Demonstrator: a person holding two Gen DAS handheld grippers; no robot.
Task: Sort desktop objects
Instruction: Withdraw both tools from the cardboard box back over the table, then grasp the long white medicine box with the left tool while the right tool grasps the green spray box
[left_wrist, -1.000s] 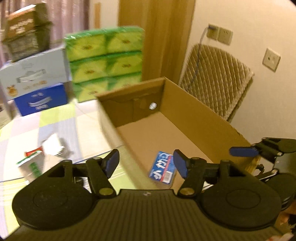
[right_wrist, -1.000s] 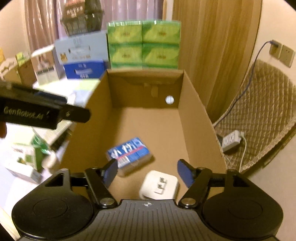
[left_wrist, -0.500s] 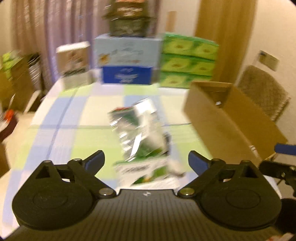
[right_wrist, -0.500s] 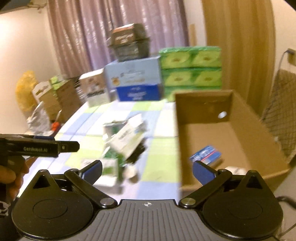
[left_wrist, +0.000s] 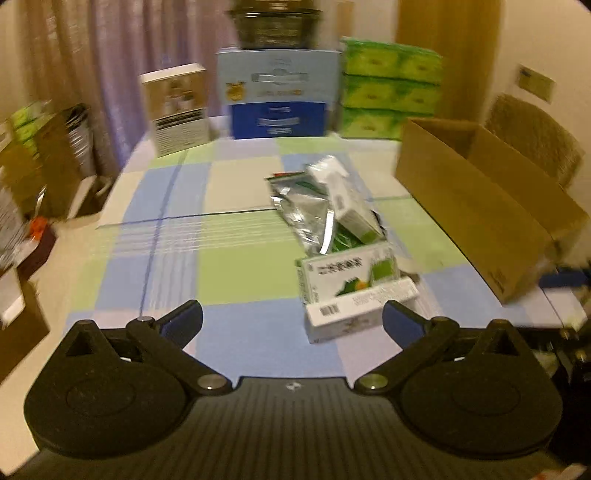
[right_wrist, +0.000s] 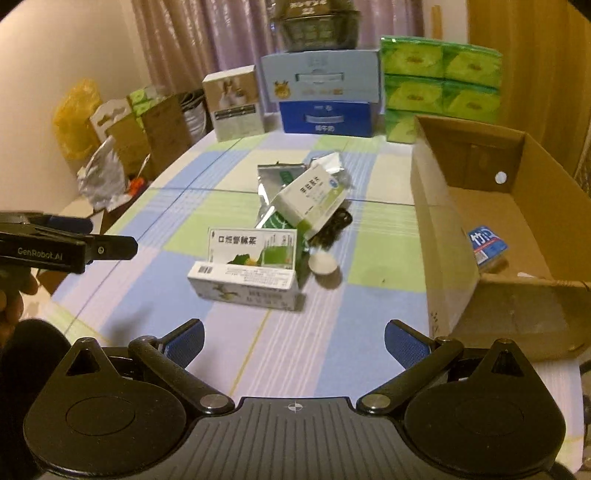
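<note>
A white-and-green carton (right_wrist: 247, 266) (left_wrist: 351, 291) lies on the checked tablecloth, nearest to me in a small pile. Behind it a second white box (right_wrist: 312, 201) leans on a silver foil pouch (left_wrist: 303, 206), with a dark tangled item (right_wrist: 334, 225) and a small white cap (right_wrist: 322, 264) beside it. An open cardboard box (right_wrist: 439, 236) (left_wrist: 472, 210) stands at the right and holds a blue packet (right_wrist: 485, 245). My left gripper (left_wrist: 291, 321) is open and holds nothing, short of the carton. My right gripper (right_wrist: 293, 338) is open too, above the cloth.
Stacked boxes line the table's far edge: a blue-and-white carton (right_wrist: 325, 92), green tissue packs (right_wrist: 439, 77), a brown-and-white box (right_wrist: 236, 103) and a dark basket on top. Cardboard boxes and bags (right_wrist: 125, 129) stand on the floor at the left. A padded chair (left_wrist: 532, 136) is behind the box.
Both grippers have drawn back from over the cardboard box to the near side of the table and opened wider. The pile of cartons now lies ahead of them.
</note>
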